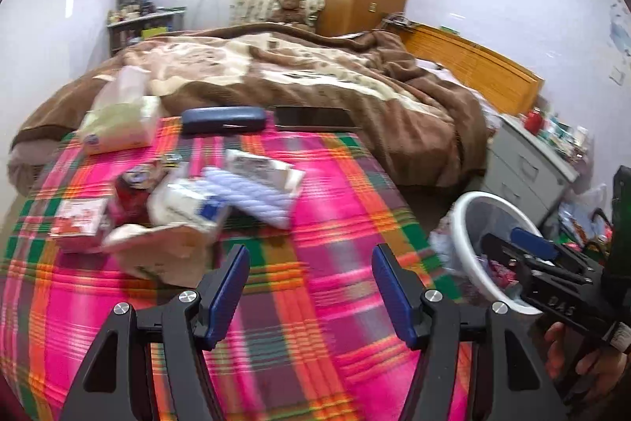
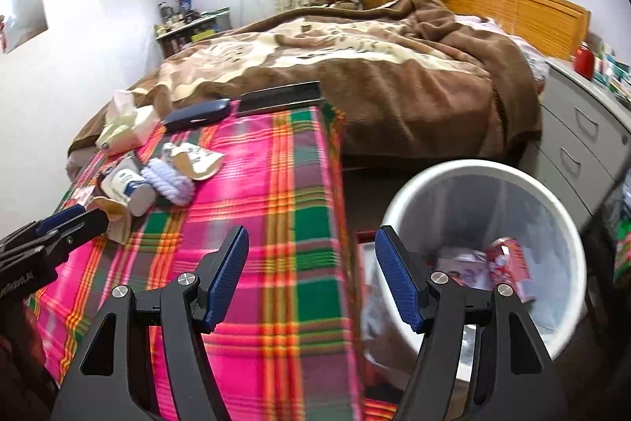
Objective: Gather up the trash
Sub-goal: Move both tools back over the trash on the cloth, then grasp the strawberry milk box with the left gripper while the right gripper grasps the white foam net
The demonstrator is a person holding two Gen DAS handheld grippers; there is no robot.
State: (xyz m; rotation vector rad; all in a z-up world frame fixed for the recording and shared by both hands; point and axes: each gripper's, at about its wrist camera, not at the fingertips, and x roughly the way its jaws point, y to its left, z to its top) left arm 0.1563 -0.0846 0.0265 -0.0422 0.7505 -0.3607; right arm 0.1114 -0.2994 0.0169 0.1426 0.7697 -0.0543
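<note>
Crumpled white and tan paper wrappers (image 1: 185,208) lie heaped on the pink plaid-covered table (image 1: 323,223), beside a white twisted rope coil (image 2: 169,180). Both the left hand-held gripper (image 1: 311,296) and right hand-held gripper (image 2: 311,279) gape wide, empty. A round white plastic wastebasket (image 2: 398,208) stands alongside, holding red wrappers (image 2: 508,259).

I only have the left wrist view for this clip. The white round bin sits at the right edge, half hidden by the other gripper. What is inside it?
Observer: The white round plastic bin already holds crumpled red and white wrappers.
Operator: Is the right gripper holding anything?
Observer: No, the right gripper is open and empty, above the edge of the pink plaid cloth.
Operator: Anything beside the bin?
Observer: A flat red-rimmed box stands between cloth and bin.
</note>
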